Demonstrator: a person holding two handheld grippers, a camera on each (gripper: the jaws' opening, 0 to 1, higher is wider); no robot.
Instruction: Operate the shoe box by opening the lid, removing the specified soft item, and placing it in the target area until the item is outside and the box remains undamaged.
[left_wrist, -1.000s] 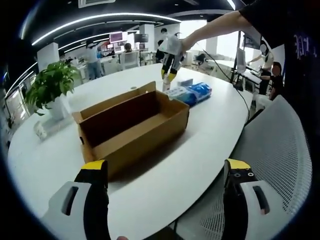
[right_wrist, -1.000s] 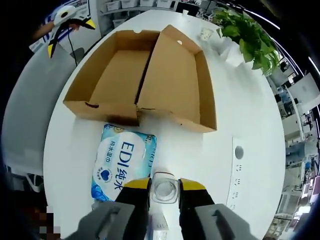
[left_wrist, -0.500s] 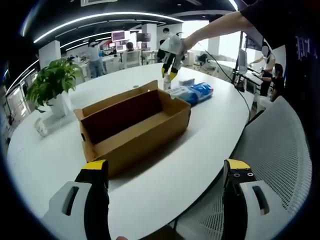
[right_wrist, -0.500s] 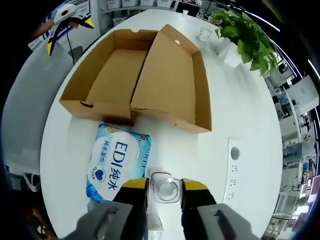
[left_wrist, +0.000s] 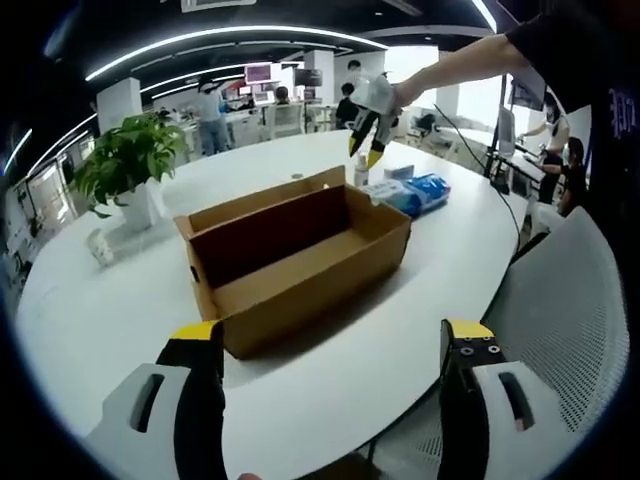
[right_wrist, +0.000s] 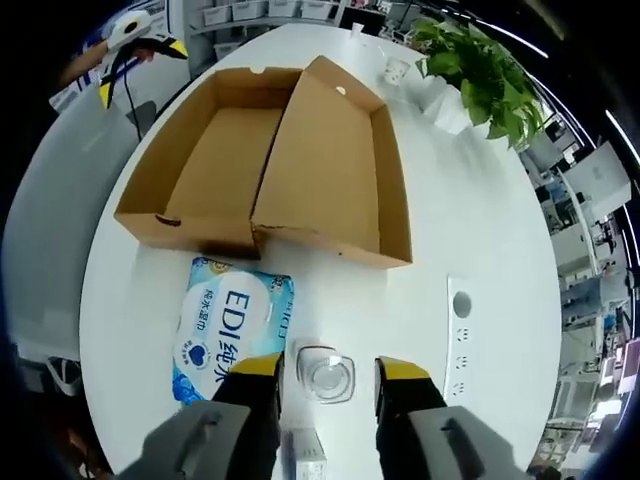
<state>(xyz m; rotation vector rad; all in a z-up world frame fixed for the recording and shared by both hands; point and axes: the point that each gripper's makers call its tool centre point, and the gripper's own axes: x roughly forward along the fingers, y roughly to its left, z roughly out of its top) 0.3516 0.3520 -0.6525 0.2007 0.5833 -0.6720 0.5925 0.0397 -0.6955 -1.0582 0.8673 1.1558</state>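
Open shoe box (left_wrist: 300, 255) on white table (left_wrist: 100, 320), blue pack (left_wrist: 420, 192) beyond, left tongs (left_wrist: 330, 400) spread

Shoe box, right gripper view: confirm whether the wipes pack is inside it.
No, the wipes pack lies on the table beside the open shoe box.

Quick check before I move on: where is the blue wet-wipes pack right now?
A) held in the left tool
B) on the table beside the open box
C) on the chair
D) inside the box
B: the wet-wipes pack lies on the white table just outside the open, empty shoe box.
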